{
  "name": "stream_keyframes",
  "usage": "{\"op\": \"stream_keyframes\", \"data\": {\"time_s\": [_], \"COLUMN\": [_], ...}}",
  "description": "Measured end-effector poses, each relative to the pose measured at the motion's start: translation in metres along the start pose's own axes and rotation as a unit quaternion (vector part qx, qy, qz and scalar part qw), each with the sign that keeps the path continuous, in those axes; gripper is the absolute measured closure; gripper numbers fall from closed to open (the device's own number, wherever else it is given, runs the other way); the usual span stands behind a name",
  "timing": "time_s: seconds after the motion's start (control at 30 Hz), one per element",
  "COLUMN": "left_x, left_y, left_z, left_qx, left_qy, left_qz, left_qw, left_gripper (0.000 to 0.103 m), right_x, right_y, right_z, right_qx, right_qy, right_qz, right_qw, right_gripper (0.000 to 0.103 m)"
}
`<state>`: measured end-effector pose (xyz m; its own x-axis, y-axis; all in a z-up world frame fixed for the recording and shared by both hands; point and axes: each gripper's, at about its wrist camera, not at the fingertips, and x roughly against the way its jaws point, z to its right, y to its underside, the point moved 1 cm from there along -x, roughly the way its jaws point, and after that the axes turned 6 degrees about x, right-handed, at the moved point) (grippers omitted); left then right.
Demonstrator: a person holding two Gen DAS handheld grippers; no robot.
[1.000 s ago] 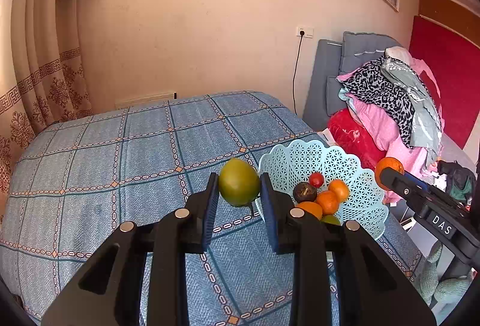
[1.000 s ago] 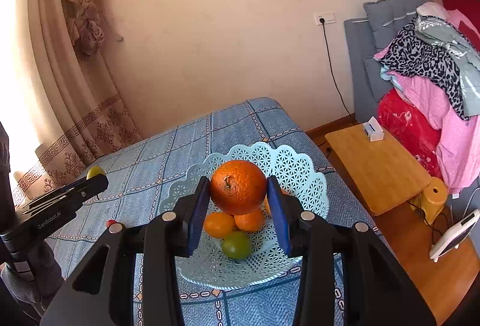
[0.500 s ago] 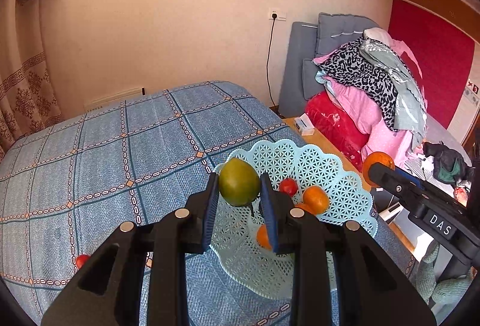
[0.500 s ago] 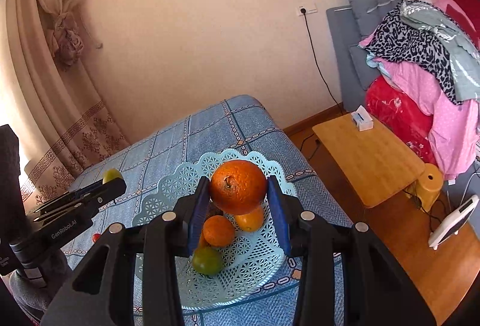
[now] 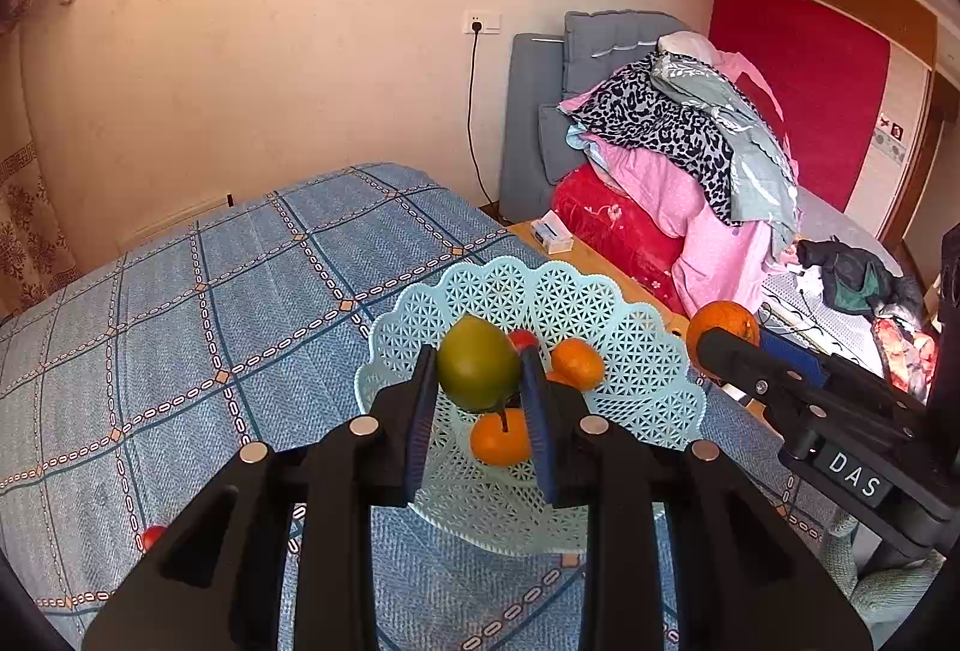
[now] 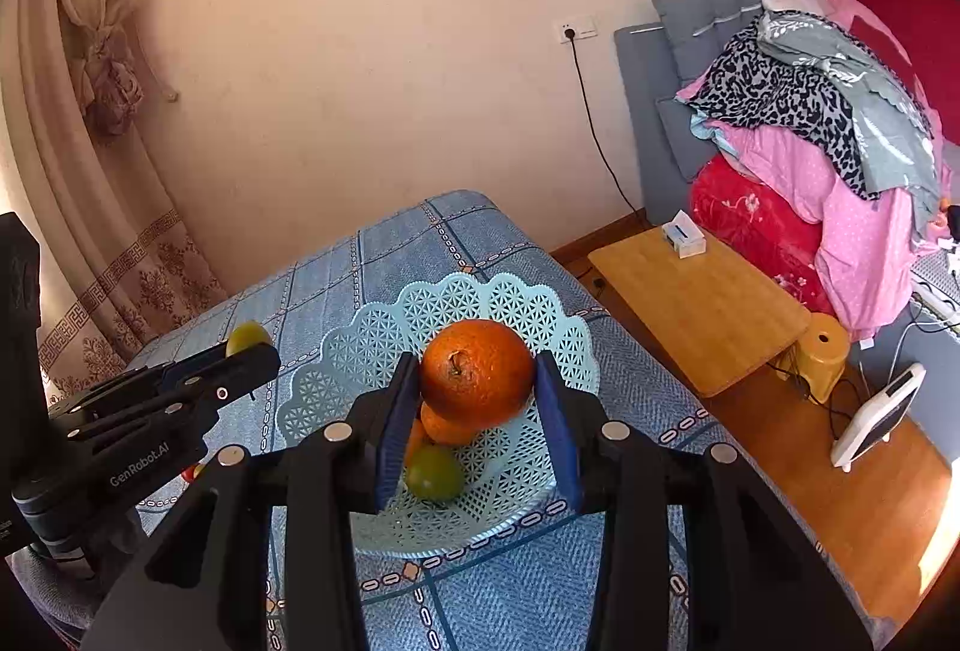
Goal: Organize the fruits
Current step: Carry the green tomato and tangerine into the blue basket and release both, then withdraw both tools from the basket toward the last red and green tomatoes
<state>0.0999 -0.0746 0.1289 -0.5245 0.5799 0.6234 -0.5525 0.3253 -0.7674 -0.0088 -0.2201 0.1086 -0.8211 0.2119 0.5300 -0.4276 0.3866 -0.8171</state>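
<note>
While left tongs (image 5: pixel 477 399) grip mango (image 5: pixel 477 372), right tongs (image 6: pixel 477 411) grip orange (image 6: pixel 477 372).

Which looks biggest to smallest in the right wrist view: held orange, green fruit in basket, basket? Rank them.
1. basket
2. orange, though it is nearest the camera
3. green fruit

Left tool (image 5: pixel 478 392) is clamped, both fingers pressing something held between them; right tool (image 6: pixel 477 400) likewise grips closed, raised to the left tool's right
</note>
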Motion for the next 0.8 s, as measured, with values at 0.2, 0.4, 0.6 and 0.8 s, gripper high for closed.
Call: {"op": "stream_keyframes", "data": {"time_s": [0.2,0.4,0.6,0.8], "left_x": [-0.009,-0.024,-0.026,-0.027], "left_y": [0.012,0.020,0.019,0.017], "left_z": [-0.007,-0.013,-0.019,-0.031], "left_qx": [0.004,0.010,0.023,0.040], "left_qy": [0.024,0.031,0.028,0.014], "left_qz": [-0.021,-0.045,-0.038,-0.044], "left_qw": [0.9995,0.9985,0.9986,0.9981], "left_gripper": [0.075,0.074,0.034,0.027], "right_x": [-0.009,-0.016,-0.020,-0.007], "right_y": [0.010,0.011,0.013,0.014], "right_z": [-0.002,0.002,0.003,0.008], "right_qx": [-0.009,-0.022,-0.030,-0.041], "right_qy": [0.022,0.035,0.047,0.051], "right_qz": [-0.018,-0.024,-0.024,-0.003], "right_qw": [1.000,0.999,0.998,0.998], "right_gripper": [0.063,0.063,0.060,0.055]}}
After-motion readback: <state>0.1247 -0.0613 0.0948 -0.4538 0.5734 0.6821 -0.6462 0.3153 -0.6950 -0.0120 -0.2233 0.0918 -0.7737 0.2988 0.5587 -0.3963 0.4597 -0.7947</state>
